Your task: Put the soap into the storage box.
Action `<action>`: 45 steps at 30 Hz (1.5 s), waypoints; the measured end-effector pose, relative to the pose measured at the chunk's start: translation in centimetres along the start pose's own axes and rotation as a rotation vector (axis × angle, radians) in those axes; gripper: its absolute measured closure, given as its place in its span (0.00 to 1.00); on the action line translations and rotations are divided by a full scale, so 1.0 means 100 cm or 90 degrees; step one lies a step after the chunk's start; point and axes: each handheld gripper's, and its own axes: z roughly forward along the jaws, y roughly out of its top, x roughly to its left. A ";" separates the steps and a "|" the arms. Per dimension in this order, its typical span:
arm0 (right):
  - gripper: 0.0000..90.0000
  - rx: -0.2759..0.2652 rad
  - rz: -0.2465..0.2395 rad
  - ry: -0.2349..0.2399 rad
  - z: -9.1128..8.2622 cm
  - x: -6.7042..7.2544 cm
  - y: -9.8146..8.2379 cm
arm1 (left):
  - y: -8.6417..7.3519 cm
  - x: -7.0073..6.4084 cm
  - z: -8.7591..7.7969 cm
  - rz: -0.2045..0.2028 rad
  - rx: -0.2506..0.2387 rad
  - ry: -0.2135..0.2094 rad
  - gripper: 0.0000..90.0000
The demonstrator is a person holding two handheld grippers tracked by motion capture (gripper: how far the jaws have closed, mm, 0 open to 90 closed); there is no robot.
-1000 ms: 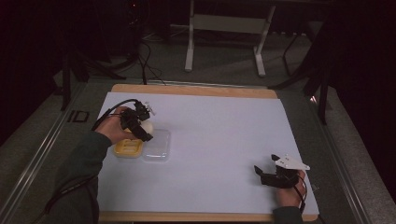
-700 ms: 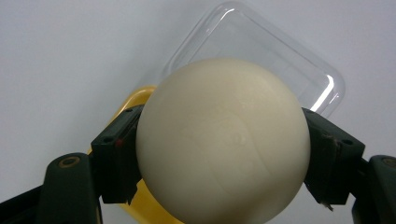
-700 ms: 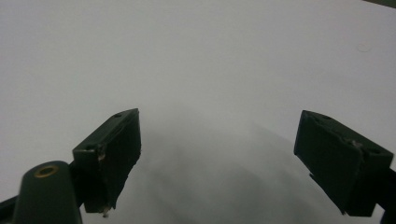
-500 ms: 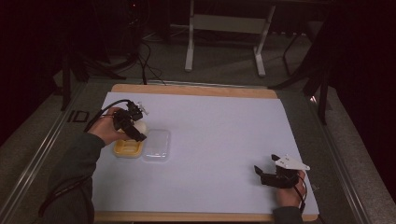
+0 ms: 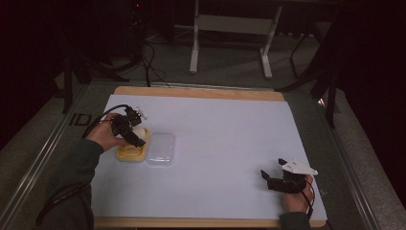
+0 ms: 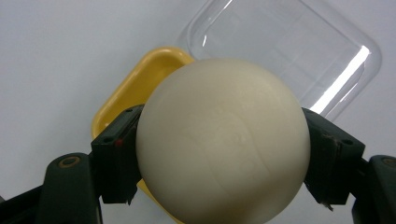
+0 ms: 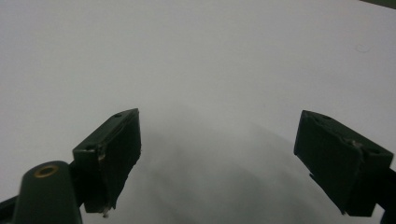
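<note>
Presently, the left gripper clamped a cream-white ball between its two black jaws, poised above the yellow tray at the table's left side. A clear plastic lid lay just beside that tray. The right gripper rested near the table's right front corner, jaws spread wide, holding nothing.

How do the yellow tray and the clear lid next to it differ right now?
The yellow tray is opaque; the clear lid is see-through and glints. The tray sits under the left gripper, which is shut on a white ball above it; the lid lies uncovered. Both rest side by side on the white table, with rounded corners and similar footprint.
</note>
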 end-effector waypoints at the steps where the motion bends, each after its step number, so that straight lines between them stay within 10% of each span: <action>1: 0.16 0.000 0.000 0.000 0.000 0.000 0.000 | -0.001 0.001 0.000 0.001 0.004 0.001 0.28; 45: 0.16 0.000 0.001 -0.002 0.000 0.000 0.000 | -0.013 0.008 0.028 -0.029 0.033 -0.010 0.28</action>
